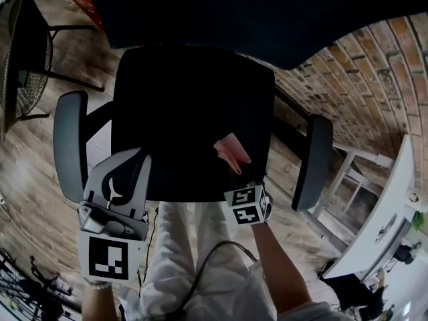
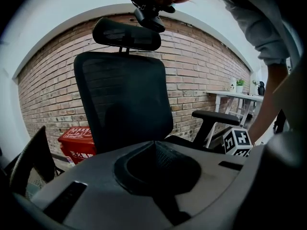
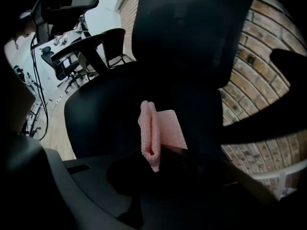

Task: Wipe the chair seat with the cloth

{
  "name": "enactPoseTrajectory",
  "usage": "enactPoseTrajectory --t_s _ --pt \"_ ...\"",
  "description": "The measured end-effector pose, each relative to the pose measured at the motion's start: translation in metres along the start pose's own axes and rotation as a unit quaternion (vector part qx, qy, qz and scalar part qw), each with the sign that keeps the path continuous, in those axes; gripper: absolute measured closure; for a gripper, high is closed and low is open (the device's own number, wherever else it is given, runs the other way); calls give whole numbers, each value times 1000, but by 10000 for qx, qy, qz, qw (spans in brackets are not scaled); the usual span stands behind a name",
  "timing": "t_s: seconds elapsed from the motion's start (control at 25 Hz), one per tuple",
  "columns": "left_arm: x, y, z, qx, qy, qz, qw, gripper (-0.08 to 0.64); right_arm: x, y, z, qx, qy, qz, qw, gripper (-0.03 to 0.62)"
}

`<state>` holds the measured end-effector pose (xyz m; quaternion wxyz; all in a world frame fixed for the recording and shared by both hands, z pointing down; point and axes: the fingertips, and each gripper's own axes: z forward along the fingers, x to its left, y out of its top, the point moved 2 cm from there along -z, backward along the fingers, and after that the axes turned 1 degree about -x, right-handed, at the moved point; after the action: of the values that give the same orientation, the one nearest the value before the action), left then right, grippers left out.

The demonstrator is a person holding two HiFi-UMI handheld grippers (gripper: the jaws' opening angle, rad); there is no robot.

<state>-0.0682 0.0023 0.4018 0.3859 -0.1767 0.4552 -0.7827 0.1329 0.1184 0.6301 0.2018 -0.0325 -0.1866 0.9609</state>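
Note:
The black chair seat fills the middle of the head view, with its mesh backrest behind. A folded pink cloth stands out from my right gripper, which is shut on its near edge. The cloth is over the seat's front right part; I cannot tell whether it touches the seat. My left gripper hovers at the seat's front left corner beside the armrest. Its jaws meet at the tip and hold nothing.
Grey armrests flank the seat, the left one and the right one. A brick wall runs behind. A red box sits on the floor by the wall, a white desk at the right. The person's legs stand at the seat's front.

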Motion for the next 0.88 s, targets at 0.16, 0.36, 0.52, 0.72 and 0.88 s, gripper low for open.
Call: enactPoseTrajectory --t_s 0.16,0.36,0.52,0.72,0.88 --pt "-6 2 7 11 -87 60 9999 541 -25 -37 -15 275 -335 286 9987 538" --pt "-8 4 8 -17 -85 51 9999 541 -30 -50 -24 296 -432 746 9958 538" --pt "-4 3 3 -14 18 -42 10000 541 -15 -43 -22 275 -266 876 9954 538" --pt "6 -4 -7 28 130 -94 9999 541 25 -23 -8 172 185 705 9972 538" --pt "14 -11 -20 44 244 -133 9996 541 73 0 3 60 686 308 9972 538"
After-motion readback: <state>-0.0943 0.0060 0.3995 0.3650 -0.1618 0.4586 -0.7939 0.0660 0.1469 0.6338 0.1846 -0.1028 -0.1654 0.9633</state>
